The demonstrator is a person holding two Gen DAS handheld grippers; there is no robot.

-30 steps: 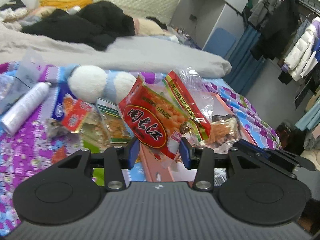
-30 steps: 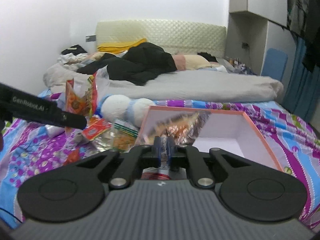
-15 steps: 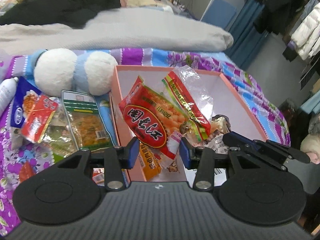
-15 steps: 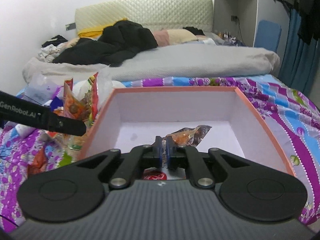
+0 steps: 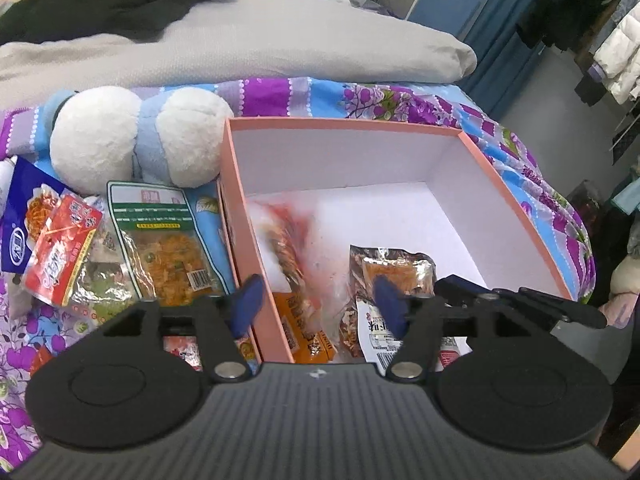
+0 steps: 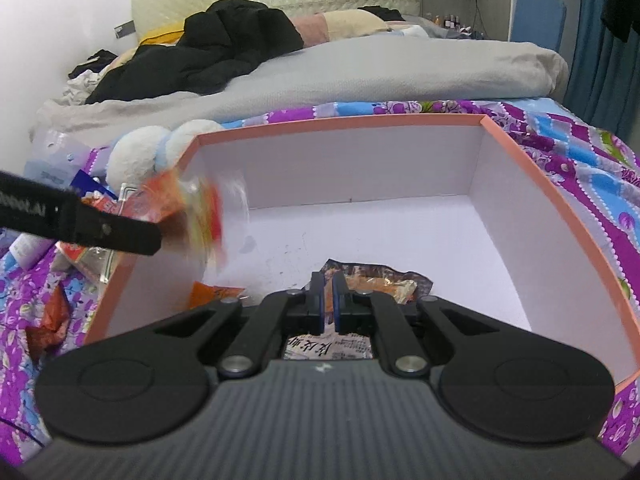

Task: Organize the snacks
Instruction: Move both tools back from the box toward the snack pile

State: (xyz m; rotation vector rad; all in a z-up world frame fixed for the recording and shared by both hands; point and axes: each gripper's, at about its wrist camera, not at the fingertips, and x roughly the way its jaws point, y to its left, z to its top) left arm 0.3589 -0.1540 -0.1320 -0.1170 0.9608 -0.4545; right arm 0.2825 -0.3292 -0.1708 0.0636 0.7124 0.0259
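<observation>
A pink box [image 5: 516, 216] with a white inside lies on the purple bedspread. My left gripper [image 5: 318, 306] hangs over its near left corner, jaws opening. The red snack packets [image 5: 288, 240] are a blur below it, free of the pads, falling along the left wall; they also show as a blur [image 6: 200, 216] in the right wrist view beside the left gripper [image 6: 152, 236]. My right gripper [image 6: 328, 304] is shut on a silver snack packet [image 6: 384, 280] low inside the box. That silver packet [image 5: 400, 268] and an orange packet [image 5: 304, 332] lie at the box's near end.
Left of the box lie loose snacks: a green-topped packet [image 5: 160, 240], a red packet [image 5: 60, 252] and a blue one [image 5: 20, 220]. A white and blue plush toy [image 5: 132, 148] rests against the box's far left corner. A grey duvet [image 5: 240, 40] lies beyond.
Both grippers came forward and down over the box. The left jaws widened and let go of the red packets, which drop into the box. The right gripper lowered the silver packet toward the floor.
</observation>
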